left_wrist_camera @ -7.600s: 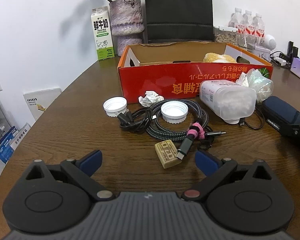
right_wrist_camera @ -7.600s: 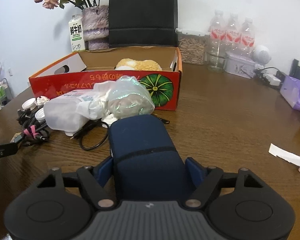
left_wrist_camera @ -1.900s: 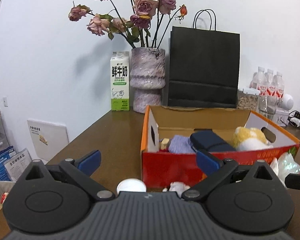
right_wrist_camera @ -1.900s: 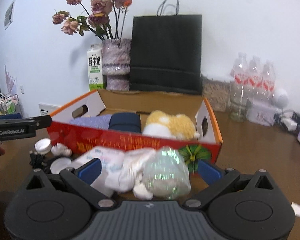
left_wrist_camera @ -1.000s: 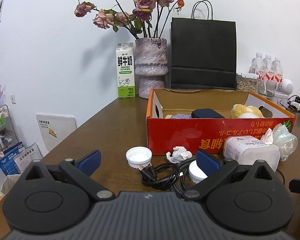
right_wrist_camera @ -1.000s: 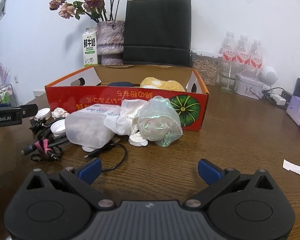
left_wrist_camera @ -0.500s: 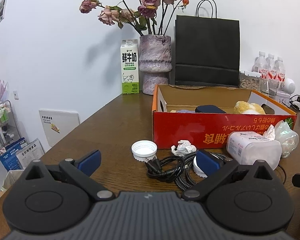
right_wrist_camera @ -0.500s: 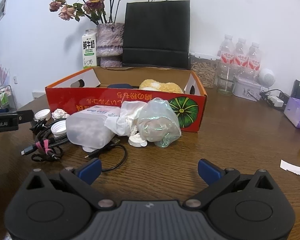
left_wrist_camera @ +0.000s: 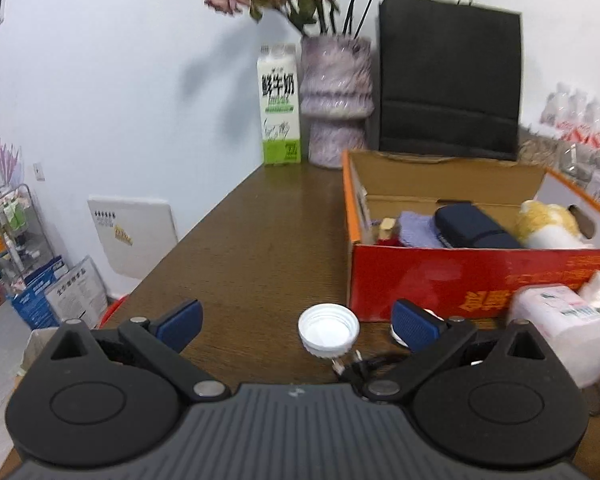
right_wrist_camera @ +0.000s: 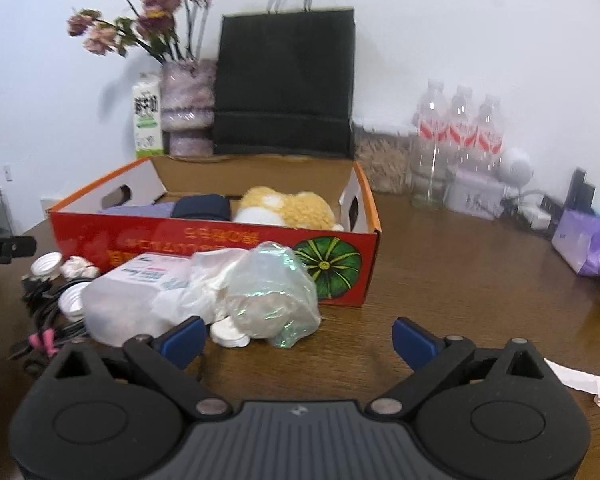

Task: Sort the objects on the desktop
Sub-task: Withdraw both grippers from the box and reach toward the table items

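Between picks: both grippers, left (left_wrist_camera: 296, 320) & right (right_wrist_camera: 298, 340), spread wide, holding nothing. Box (right_wrist_camera: 220, 240) part-filled. Cap (left_wrist_camera: 328, 330) sits on table just ahead of left. Next, prob: lower, centre jaws on cap, close.

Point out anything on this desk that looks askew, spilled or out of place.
The red cardboard box has its printing upside down. A clear plastic tub lies tipped on its side in front of it, against a crumpled plastic bag. Two loose white caps sit by tangled black cables. A torn paper scrap lies apart.
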